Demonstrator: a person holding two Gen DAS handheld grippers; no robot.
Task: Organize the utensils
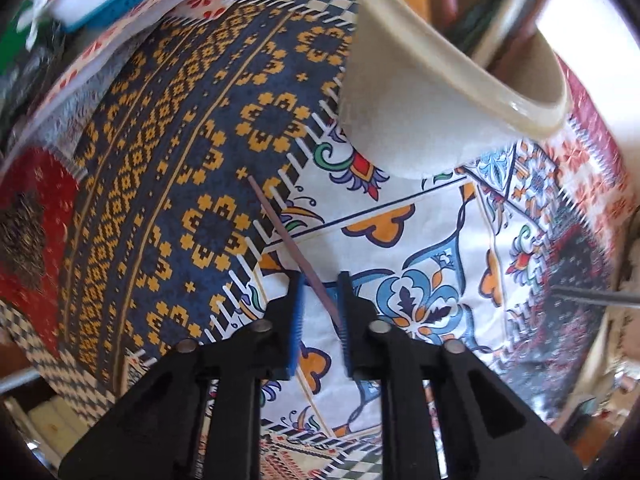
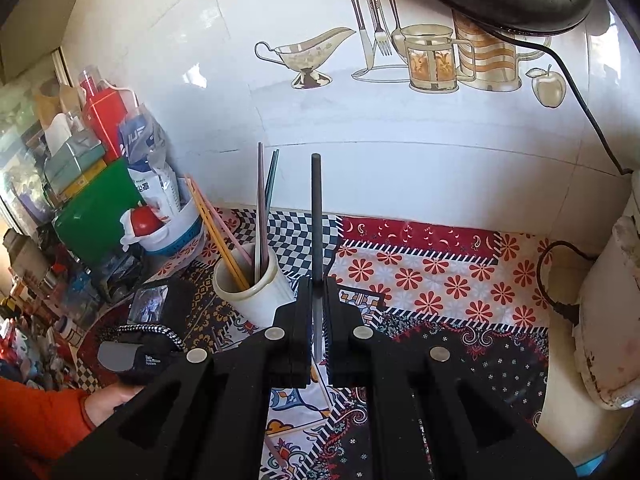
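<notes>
A cream ceramic cup [image 1: 400, 100] stands on the patterned tablecloth [image 1: 160, 208] and holds several chopsticks. My left gripper [image 1: 322, 280] points down at the cloth just in front of the cup. A mauve chopstick [image 1: 280, 228] runs slantwise through its gap, meeting the tip of the left blue pad and the face of the right one. In the right wrist view the same cup [image 2: 256, 292] sits left of my right gripper [image 2: 318, 284], which is shut on a dark grey chopstick [image 2: 316, 216] standing upright. That dark chopstick's tip [image 1: 592, 298] shows at the right edge of the left wrist view.
A green box [image 2: 96, 216], a white and blue tub [image 2: 176, 232] and bottles crowd the left side. The tiled wall [image 2: 360, 120] rises close behind the cup. A white appliance [image 2: 612, 320] with a black cable [image 2: 560, 304] stands at the right. An orange sleeve [image 2: 36, 420] is at lower left.
</notes>
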